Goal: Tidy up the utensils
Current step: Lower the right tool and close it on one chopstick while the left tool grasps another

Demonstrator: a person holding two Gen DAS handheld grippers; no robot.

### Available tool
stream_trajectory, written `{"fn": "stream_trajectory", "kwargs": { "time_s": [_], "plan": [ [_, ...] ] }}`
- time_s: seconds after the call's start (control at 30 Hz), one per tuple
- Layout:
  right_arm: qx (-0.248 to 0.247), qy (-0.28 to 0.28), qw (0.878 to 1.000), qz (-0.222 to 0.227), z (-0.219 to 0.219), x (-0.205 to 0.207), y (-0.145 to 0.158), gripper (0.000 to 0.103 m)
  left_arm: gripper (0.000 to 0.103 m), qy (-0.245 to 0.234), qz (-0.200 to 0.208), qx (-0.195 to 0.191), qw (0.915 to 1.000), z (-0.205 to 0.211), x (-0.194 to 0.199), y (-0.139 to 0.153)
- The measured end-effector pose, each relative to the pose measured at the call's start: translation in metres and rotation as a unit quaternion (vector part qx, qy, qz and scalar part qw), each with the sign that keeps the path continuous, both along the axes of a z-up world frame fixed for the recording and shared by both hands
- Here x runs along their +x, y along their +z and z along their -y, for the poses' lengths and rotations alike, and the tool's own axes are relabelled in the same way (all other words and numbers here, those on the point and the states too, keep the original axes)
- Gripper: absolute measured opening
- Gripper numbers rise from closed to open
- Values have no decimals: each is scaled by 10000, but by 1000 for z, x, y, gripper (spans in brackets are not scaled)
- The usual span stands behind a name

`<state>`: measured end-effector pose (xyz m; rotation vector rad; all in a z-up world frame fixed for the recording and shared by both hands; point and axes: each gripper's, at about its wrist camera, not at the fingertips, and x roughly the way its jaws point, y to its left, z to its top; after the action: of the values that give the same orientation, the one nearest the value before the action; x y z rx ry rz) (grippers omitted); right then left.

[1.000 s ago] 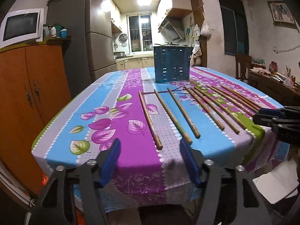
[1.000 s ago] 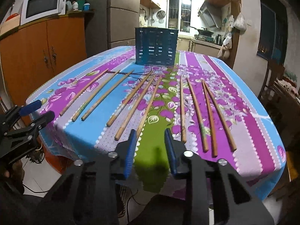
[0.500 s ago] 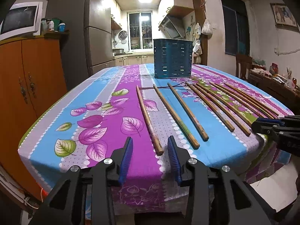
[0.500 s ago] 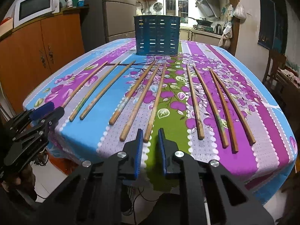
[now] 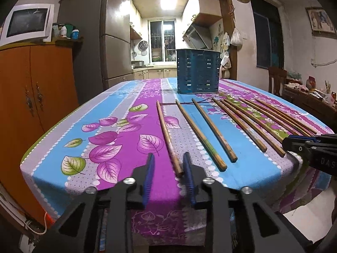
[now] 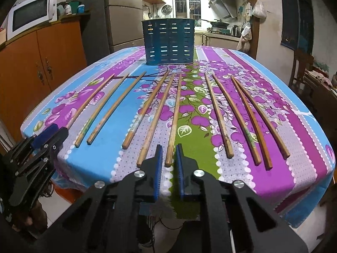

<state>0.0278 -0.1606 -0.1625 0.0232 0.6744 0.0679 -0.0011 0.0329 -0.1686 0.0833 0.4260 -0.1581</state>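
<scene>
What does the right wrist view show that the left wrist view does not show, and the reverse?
Only the right wrist view shows the pan and the kettle in the kitchen behind. Only the left wrist view shows the framed picture on the wall and the ceiling light. Both show the blue basket, the chopsticks lying on the floral tablecloth, and the microwave.
</scene>
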Motion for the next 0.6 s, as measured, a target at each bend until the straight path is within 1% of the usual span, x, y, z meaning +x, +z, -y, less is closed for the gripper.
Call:
{"fn": "stream_trajectory", "kwargs": {
  "time_s": [0.03, 0.1, 0.2, 0.27, 0.43, 0.5, 0.6],
  "plan": [
    [6, -26, 10000, 36, -1, -1, -1, 7, 19, 4, 22, 16, 10000, 1, -1, -1],
    [19, -69, 9999, 81, -3, -2, -2, 6, 15, 22, 79, 73, 9999, 5, -2, -1],
    [88, -128, 9998, 123, -2, -3, -2, 5, 13, 73, 155, 149, 9997, 9, -4, -2],
    [145, -163, 9997, 141, -1, -3, -2, 5, 10, 107, 182, 131, 9997, 9, -4, -3],
    [277, -213, 9993, 139, 4, -2, -2, 5, 7, 141, 158, 98, 9997, 6, -3, -2],
    [289, -231, 9992, 157, 5, -4, -1, 5, 7, 204, 114, 21, 9997, 2, -1, 0],
    [289, -262, 9990, 237, 9, -6, 3, 5, 7, 281, 153, -25, 9995, -4, -2, 5]
  ]
}}
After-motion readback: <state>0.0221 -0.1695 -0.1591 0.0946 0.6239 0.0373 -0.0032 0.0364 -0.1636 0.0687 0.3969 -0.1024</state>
